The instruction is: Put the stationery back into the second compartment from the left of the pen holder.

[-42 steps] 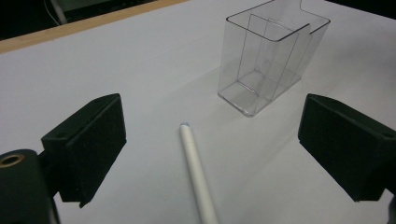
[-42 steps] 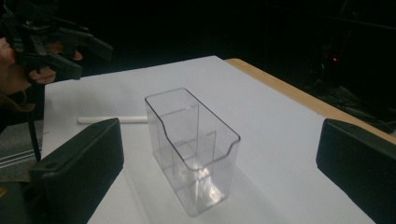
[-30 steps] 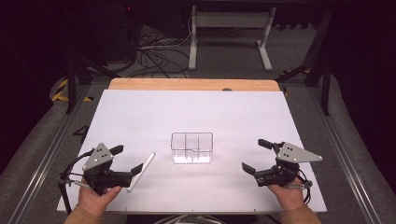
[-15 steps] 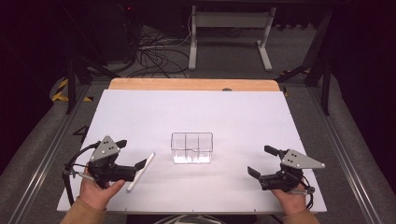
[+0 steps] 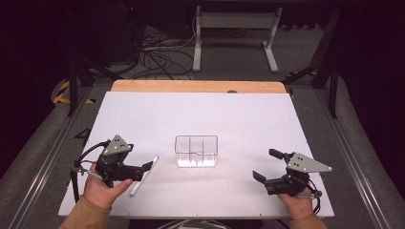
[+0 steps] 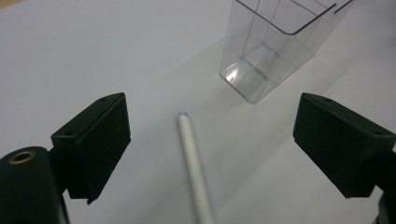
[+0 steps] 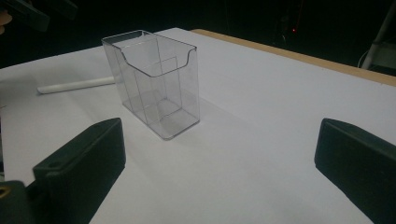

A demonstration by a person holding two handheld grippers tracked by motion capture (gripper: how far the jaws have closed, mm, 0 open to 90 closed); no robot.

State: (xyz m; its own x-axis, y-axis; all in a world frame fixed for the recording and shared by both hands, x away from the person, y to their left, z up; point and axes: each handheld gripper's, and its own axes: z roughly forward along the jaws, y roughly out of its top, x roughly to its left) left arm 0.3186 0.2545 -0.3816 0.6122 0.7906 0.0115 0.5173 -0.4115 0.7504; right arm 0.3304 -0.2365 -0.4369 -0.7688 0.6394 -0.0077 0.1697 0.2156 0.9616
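White pen (image 5: 143, 174), clear plastic box (image 5: 196, 151), white table sheet (image 5: 239, 114), perhaps tan wooden edge (image 5: 198, 86), black jaws

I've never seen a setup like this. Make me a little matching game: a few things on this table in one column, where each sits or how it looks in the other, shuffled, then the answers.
Things:
1. white pen
2. clear holder
3. left gripper
4. right gripper

Descriptions:
A. stands upright mid-table, divided into compartments, empty
B. open, held over the table's near right corner
C. lies flat on the white table, left of the holder
D. open, its fingers straddling the pen

Pairs: 1-C, 2-A, 3-D, 4-B
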